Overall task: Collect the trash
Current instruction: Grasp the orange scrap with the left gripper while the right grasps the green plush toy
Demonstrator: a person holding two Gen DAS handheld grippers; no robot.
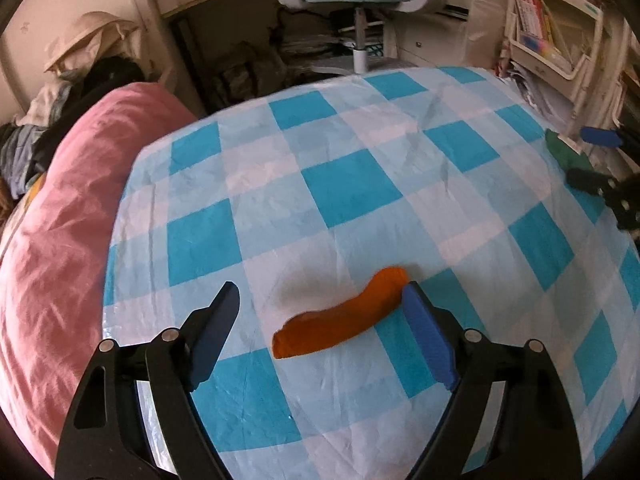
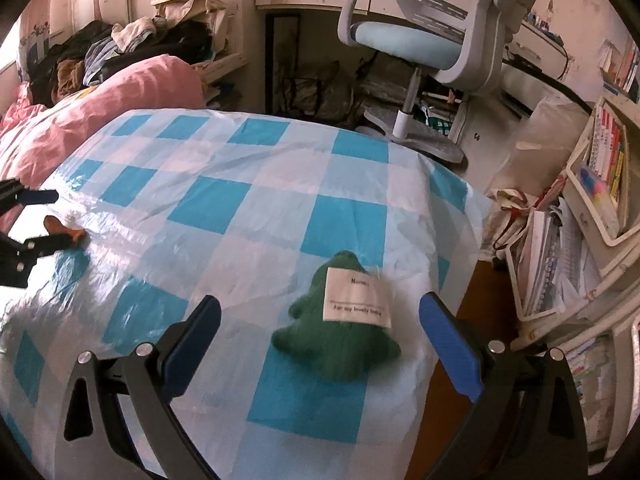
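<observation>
Orange sock point(image 1: 344, 314) lengthwise across open jaws.

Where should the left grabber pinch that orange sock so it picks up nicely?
Probably around the middle of the orange sock, coming straight down from above. It lies flat and long on the checked plastic sheet, running slantwise between the open left gripper fingers, so closing across its narrow width should bunch the soft fabric. The ends would likely droop or slip.

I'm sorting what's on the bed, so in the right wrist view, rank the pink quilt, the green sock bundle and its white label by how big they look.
Largest to smallest in the right wrist view:
1. pink quilt
2. green sock bundle, though nearness to the camera enlarges it
3. white label
</observation>
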